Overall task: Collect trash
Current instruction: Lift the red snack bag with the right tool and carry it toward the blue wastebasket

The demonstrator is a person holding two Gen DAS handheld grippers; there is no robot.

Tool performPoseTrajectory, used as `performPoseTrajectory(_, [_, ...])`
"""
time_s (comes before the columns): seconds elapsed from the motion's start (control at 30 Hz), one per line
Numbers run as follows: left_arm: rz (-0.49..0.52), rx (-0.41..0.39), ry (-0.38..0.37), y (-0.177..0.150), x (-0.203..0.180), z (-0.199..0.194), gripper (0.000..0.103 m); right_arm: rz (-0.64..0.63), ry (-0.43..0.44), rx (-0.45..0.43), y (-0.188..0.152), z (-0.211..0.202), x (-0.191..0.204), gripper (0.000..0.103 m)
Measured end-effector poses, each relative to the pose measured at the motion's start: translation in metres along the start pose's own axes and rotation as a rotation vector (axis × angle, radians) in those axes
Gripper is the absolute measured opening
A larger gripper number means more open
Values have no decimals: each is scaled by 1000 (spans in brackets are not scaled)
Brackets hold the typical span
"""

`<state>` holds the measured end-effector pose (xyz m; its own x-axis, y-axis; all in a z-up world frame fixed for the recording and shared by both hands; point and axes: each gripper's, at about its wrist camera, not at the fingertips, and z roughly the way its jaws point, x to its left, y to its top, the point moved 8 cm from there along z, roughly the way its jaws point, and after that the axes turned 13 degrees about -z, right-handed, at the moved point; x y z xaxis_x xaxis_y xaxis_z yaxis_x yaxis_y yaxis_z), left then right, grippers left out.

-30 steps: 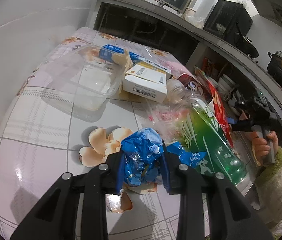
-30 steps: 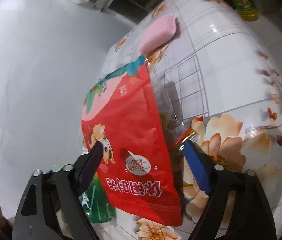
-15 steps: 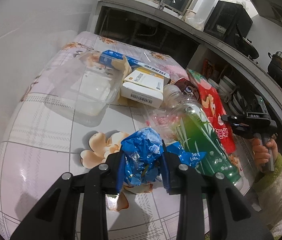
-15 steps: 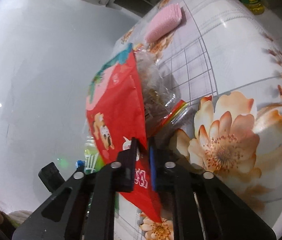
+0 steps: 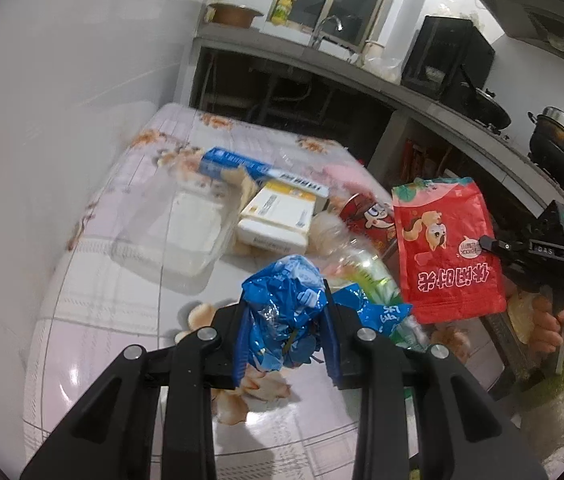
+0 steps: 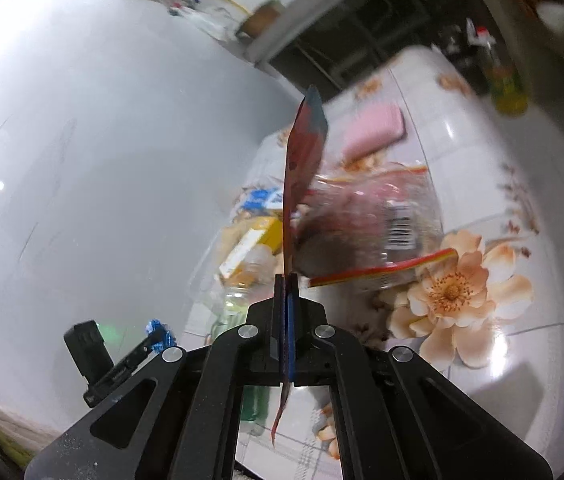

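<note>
**Both tools loaded above the flowered bench**

From my remote seat, the left tool [image 5: 288,322] is clamped on a crumpled blue foil wrapper [image 5: 282,312], its print too creased for me to read. The right tool [image 6: 287,292] has just been closing and now stands pressed together on a flat red snack pouch [image 5: 448,248], lifted clear of the bench [image 5: 94,300]. In the right wrist view I see that pouch only edge-on, a thin red blade, its lower tip hidden behind the fingers [image 6: 280,320]. In the left wrist view its face shows a cartoon squirrel and large white characters, upside down and beyond my reading. The right tool's body there bears small letters that look like "DAS"; the hand [image 5: 550,324] holding it is partly cut off at the frame edge.

Still on the bench: a clear plastic tub [image 5: 174,236], blurred; a white-and-yellow carton [image 5: 278,220] with a barcode; a long blue box [image 5: 258,170], its white lettering unreadable; a red cartoon-printed can [image 5: 368,216], half hidden by the pouch; a green-labelled clear bottle [image 5: 374,280], mostly covered; a clear bag with a barcode sticker [image 6: 382,228], smeared by motion; a pink pack [image 6: 374,128].
</note>
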<state>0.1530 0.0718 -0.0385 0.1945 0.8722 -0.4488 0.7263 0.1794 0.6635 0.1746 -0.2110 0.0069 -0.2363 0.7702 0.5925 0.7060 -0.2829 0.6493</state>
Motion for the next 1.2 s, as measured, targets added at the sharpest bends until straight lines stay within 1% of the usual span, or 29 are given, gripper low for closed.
performPoseTrajectory(0.1, [41, -29, -22, 7, -18, -8, 29, -27, 0, -72, 9, -27, 11, 0])
performPoseTrajectory(0.13, [56, -40, -33, 9, -26, -11, 29, -29, -1, -87, 4, -36, 10, 0])
performPoseTrajectory(0.2, [72, -49, -50, 10, -37, -14, 29, -29, -5, -110, 4, -50, 13, 0])
performPoseTrajectory(0.27, [88, -53, -68, 10, -48, -15, 29, -43, -26, -107, 0, -45, 10, 0])
performPoseTrajectory(0.3, [95, -53, -76, 8, -54, -15, 29, -64, -56, -99, -2, -39, 7, 0])
performPoseTrajectory(0.33, [99, -53, -81, 7, -57, -15, 29, -116, -123, -85, -5, -39, 13, 0])
performPoseTrajectory(0.37, [104, -52, -84, 6, -60, -15, 29, -150, -163, -74, -8, -37, 18, 0])
performPoseTrajectory(0.5, [123, -43, -90, 2, -69, -14, 29, -415, -453, -36, -16, -33, 49, 0])
performPoseTrajectory(0.57, [122, -39, -92, 1, -70, -12, 29, -612, -648, -15, -22, -30, 70, 0])
performPoseTrajectory(0.6, [120, -37, -93, 0, -71, -12, 29, -734, -768, 2, -27, -26, 80, 0])
performPoseTrajectory(0.67, [113, -34, -97, -1, -71, -9, 29, -880, -900, 40, -39, -13, 87, 0])
performPoseTrajectory(0.7, [110, -34, -99, -2, -71, -8, 29, -949, -944, 73, -49, -2, 88, 0])
performPoseTrajectory(0.8, [108, -31, -102, -3, -70, -8, 29, -1031, -959, 165, -74, 28, 77, 0])
performPoseTrajectory(0.87, [106, -27, -101, -4, -69, -8, 29, -1082, -982, 202, -88, 38, 73, 0])
performPoseTrajectory(0.93, [104, -25, -98, -4, -68, -8, 29, -1096, -978, 217, -97, 36, 76, 0])
performPoseTrajectory(1.0, [104, -30, -100, -2, -68, -9, 29, -1073, -962, 205, -97, 32, 79, 0])
performPoseTrajectory(1.1, [111, -39, -107, -1, -73, -11, 29, -1029, -955, 172, -91, 13, 87, 0])
performPoseTrajectory(1.2, [128, -42, -126, 0, -83, -11, 29, -954, -947, 126, -80, -5, 82, 0])
